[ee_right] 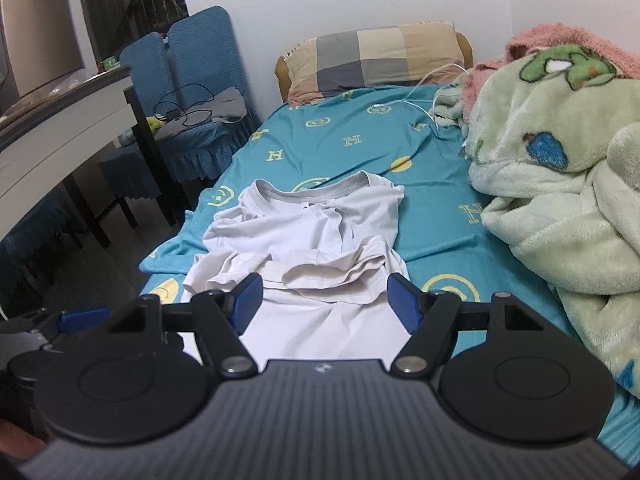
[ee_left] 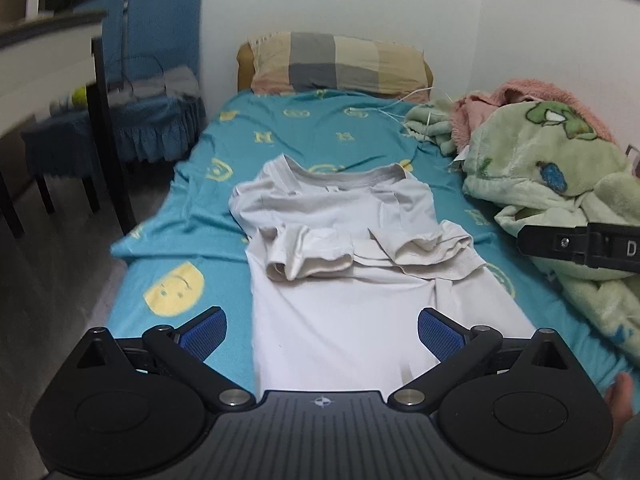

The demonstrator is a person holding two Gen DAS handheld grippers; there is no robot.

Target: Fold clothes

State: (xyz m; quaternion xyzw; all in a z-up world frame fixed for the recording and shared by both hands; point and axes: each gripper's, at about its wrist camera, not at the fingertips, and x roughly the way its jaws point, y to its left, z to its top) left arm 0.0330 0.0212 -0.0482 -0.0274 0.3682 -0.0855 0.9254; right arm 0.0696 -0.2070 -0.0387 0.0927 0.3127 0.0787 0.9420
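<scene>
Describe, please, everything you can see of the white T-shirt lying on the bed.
The T-shirt is off-white, of thin soft knit as it looks, with a ribbed round collar. It lies flat on the teal sheet, collar toward the pillow, hem toward the cameras. Both short sleeves are folded in over the chest, wrinkled and bunched. Only the sheet touches it; both open hand-held grippers are clear of it.

Both grippers held open, angled downward

The left gripper [ee_left: 322,334] and right gripper [ee_right: 325,304] are seen with jaws spread wide (nothing pinched between the blue pads); a hand [ee_left: 620,398] is glimpsed at frame edge.
</scene>
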